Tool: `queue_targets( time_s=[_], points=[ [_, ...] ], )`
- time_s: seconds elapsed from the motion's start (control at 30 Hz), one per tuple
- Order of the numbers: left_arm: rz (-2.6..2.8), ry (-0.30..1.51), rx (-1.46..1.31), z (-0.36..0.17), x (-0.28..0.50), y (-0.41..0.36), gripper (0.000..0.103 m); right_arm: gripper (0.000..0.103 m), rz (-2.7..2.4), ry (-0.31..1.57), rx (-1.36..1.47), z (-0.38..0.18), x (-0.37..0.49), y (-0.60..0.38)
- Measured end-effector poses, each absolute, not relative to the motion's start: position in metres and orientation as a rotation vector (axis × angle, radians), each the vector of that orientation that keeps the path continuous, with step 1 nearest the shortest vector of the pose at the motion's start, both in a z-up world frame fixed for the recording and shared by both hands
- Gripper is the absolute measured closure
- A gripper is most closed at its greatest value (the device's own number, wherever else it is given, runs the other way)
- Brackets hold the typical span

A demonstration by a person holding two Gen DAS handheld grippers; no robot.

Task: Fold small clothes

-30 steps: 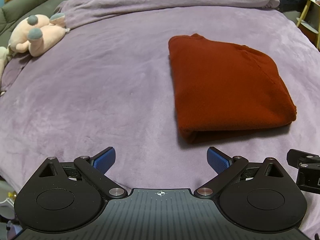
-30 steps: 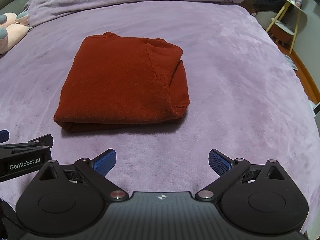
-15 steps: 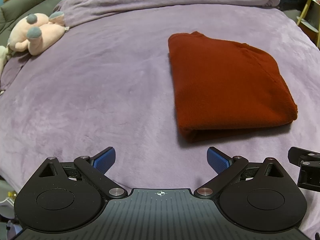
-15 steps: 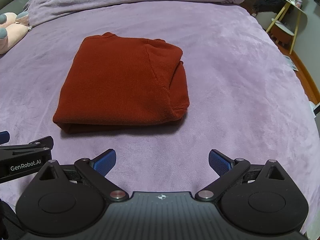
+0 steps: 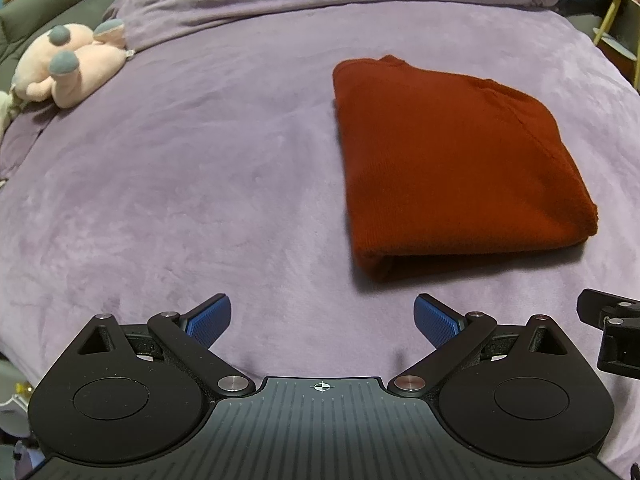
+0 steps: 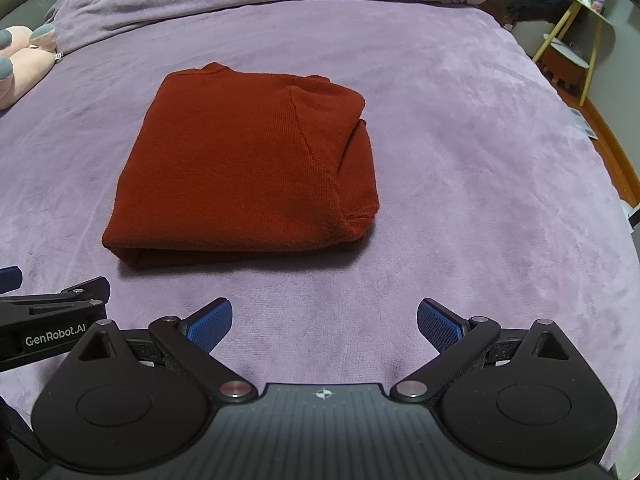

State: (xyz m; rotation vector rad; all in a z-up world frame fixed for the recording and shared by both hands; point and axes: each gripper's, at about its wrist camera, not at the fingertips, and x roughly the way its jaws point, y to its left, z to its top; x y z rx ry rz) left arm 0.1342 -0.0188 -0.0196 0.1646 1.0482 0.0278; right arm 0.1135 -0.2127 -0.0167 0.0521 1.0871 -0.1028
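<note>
A pink plush toy [image 5: 70, 68] lies at the bed's far left edge. The left gripper [image 5: 322, 316] hangs with fingers apart, gripping nothing. The red sweater [image 6: 244, 168] sits folded mid-bed [image 6: 480, 160]. The right gripper [image 6: 324, 320] is likewise spread and free. Its loose bulging right side could slump open if a finger nudges it

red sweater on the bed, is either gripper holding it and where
Nothing is held. The left gripper and right gripper are both open with nothing between the fingers, short of the folded red sweater, which lies on the purple blanket.
</note>
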Motion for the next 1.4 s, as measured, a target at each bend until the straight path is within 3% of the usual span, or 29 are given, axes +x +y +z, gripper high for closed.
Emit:
queue_targets(
  time_s=[1.4],
  points=[
    [-0.009, 1.044, 0.179, -0.0239, 0.1312, -0.0236, 0.002, 0.004, -0.116, 1.077, 0.049, -0.0208, 0.1116, -0.2146]
  ],
)
